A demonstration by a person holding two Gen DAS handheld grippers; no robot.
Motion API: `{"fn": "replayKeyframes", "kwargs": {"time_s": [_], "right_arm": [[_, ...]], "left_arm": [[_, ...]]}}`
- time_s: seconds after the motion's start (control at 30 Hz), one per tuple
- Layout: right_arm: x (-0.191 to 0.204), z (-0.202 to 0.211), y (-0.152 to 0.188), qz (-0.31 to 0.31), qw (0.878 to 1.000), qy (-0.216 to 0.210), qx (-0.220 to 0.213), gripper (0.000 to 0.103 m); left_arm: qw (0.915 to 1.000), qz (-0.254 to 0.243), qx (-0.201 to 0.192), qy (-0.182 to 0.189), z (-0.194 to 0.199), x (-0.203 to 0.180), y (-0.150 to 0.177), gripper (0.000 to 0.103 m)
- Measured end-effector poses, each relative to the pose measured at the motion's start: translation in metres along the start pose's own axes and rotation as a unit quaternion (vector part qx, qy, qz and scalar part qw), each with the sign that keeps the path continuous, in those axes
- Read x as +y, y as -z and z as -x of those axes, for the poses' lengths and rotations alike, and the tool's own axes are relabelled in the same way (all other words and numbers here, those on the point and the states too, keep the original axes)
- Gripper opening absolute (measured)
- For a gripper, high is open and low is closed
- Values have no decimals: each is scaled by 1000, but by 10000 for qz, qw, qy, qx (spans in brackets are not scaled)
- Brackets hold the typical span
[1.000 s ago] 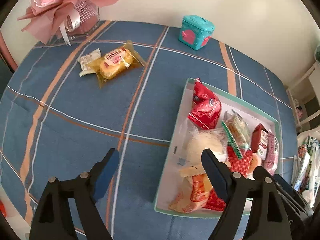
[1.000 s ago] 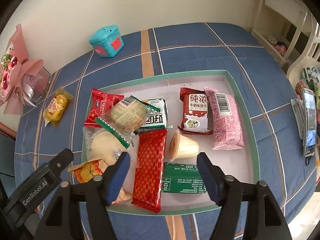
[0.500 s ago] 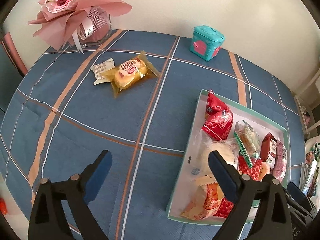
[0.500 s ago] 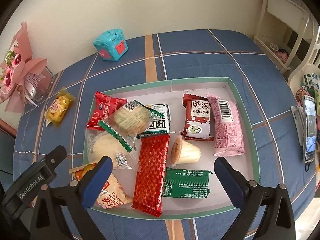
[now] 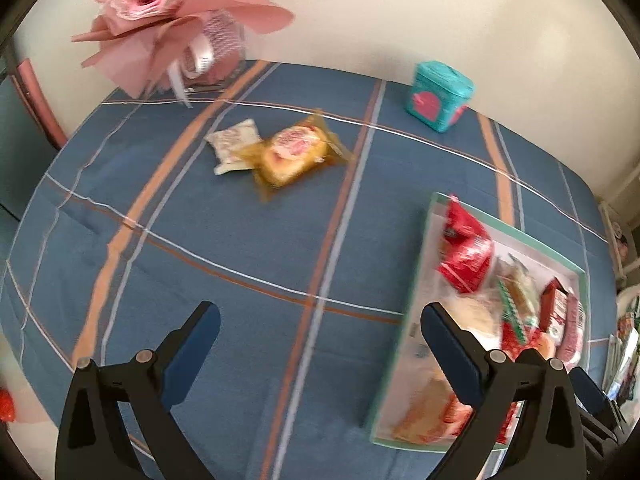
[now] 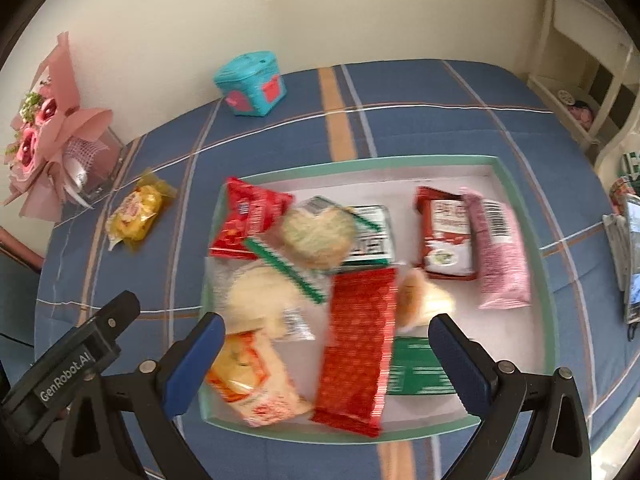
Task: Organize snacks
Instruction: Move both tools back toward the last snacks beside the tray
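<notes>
A green-rimmed white tray [image 6: 520,184] holds several wrapped snacks, among them a long red pack [image 6: 360,340]; it also shows in the left wrist view [image 5: 436,204]. A yellow cake pack [image 5: 292,154] and a small white packet [image 5: 232,146] lie on the blue cloth outside the tray, far left; the yellow pack also shows in the right wrist view [image 6: 138,214]. My left gripper [image 5: 320,340] is open and empty above bare cloth, left of the tray. My right gripper [image 6: 326,354] is open and empty above the tray's near side.
A pink flower bouquet [image 5: 168,12] stands at the back left corner. A teal tin [image 5: 438,96] stands by the wall. A phone and other items [image 6: 628,252] lie at the right table edge. White furniture [image 6: 580,60] stands beyond the table.
Both grippers have opened wider and pulled back. The left view has swung left toward the yellow pack and bouquet. Nothing was picked up.
</notes>
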State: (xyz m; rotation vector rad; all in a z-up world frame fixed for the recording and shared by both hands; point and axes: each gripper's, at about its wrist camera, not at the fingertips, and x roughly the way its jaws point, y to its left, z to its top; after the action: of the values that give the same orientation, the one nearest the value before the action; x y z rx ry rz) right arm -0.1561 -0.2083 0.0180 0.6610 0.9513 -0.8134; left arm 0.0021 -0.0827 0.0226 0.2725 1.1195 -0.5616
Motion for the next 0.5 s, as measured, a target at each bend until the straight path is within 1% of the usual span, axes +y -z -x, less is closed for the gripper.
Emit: {"fn": "replayKeyframes", "kwargs": {"time_s": [0.5], "right_arm": [[99, -16, 15, 629, 9967, -502, 87, 103]], "left_arm": [[9973, 630, -19, -390, -1, 97, -15, 100]]}}
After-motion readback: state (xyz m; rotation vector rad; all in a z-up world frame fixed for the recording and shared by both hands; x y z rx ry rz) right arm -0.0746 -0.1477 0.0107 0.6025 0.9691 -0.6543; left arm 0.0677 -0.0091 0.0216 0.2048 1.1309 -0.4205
